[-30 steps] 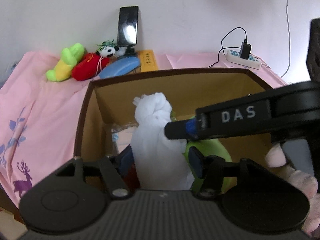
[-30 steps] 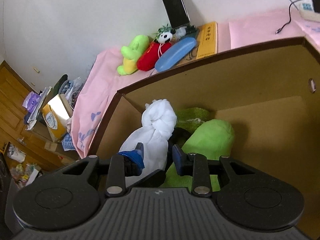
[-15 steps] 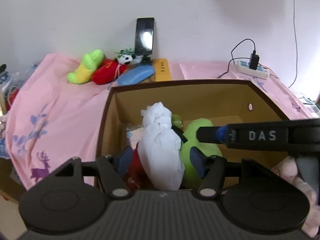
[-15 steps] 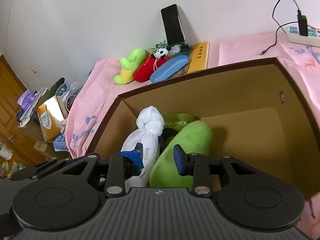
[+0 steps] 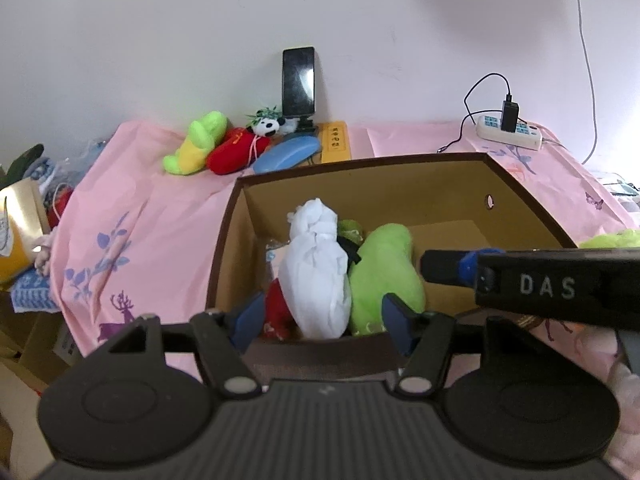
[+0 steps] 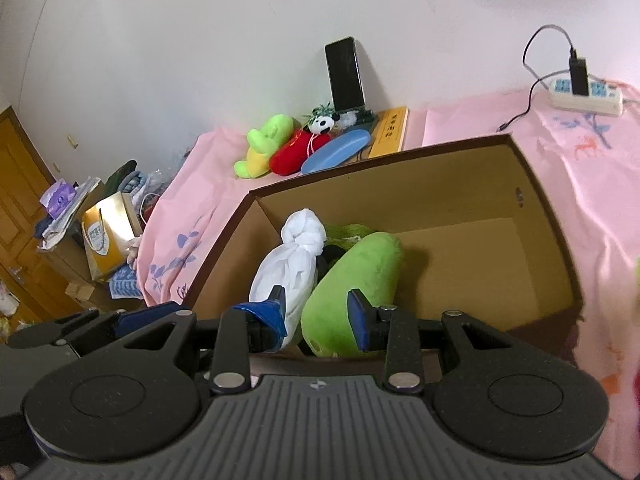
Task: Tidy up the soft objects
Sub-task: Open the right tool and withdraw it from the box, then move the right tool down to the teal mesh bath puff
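Both my grippers hang at the near edge of the cardboard box (image 5: 440, 172), and neither holds anything. My left gripper (image 5: 320, 320) has just been spreading its jaws; the white cloth bundle (image 5: 316, 272) shows between them but stands beyond the pads, untouched. My right gripper (image 6: 316, 316) has its jaws a little apart, free of the green plush (image 6: 352, 280) lying past them. Bundle and plush lean side by side in the box's left half, touching. I judge both light and squashy, so they will give under my pads. For the bundle I would pinch below the knot at its far top; for the plush, across its thick middle. More soft toys (image 5: 216, 148) wait on the far pink cloth (image 5: 132, 208).
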Motion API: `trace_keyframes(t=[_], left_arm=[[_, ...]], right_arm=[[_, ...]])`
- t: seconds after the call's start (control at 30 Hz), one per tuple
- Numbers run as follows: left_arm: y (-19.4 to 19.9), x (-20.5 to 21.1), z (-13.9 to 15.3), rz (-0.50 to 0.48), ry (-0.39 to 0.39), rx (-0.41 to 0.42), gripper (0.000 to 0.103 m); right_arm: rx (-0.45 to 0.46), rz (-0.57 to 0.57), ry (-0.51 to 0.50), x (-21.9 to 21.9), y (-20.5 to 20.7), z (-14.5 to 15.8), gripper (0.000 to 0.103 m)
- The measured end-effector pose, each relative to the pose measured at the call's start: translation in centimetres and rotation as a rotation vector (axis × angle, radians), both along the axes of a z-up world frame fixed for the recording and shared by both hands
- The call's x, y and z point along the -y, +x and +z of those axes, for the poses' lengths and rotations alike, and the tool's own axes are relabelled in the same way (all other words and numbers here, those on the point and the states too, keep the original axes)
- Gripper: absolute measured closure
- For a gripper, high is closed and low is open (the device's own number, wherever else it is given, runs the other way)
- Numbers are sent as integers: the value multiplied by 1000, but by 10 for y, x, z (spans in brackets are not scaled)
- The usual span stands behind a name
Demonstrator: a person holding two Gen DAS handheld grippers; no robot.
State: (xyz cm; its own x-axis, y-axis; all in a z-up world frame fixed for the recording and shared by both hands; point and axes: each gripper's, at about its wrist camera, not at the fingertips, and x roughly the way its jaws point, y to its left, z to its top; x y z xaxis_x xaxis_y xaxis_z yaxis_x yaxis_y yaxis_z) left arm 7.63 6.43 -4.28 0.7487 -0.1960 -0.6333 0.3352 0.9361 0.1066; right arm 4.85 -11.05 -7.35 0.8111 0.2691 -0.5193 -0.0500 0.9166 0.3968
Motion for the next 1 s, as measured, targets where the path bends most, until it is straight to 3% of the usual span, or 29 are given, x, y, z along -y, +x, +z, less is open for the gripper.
trace_keyframes(t=[0.5,1.0], left_arm=[[-33,6,-4,34,6,-24,37],[-49,15,-28,49,1,-95,35]], right_arm=[[3,-44,-87,-2,-37,-1,85],[-38,-48,-83,1,-51,-18,85]])
